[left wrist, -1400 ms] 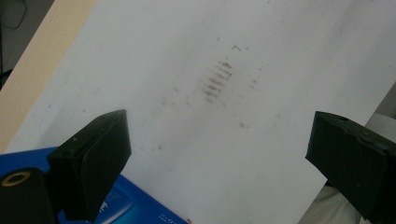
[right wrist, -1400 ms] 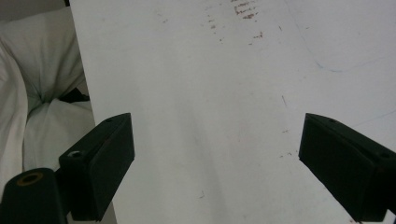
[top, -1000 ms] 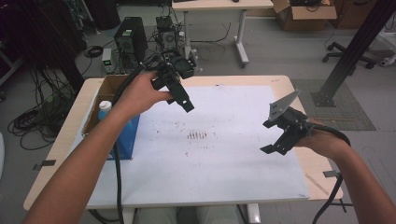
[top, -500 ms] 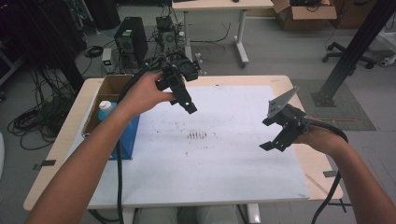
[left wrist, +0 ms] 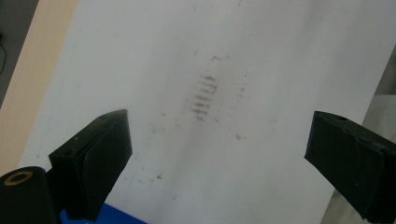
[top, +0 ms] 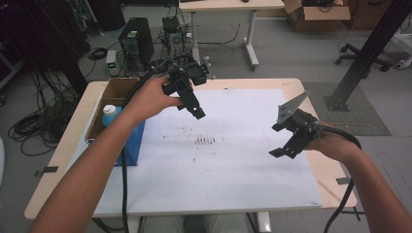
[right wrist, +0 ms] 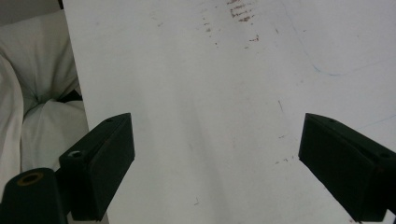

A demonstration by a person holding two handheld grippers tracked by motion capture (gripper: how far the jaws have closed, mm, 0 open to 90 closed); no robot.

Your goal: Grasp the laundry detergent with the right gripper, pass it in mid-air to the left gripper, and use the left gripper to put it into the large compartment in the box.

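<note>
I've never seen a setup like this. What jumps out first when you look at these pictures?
Two black hand-held grippers hover over a big white sheet on the table: the left gripper near the far edge, the right gripper toward the right side, both with jaws wide apart and holding nothing. Between them, a patch of dark smudges marks the sheet. At the table's left edge sits a cardboard box with a white bottle in it.
</note>
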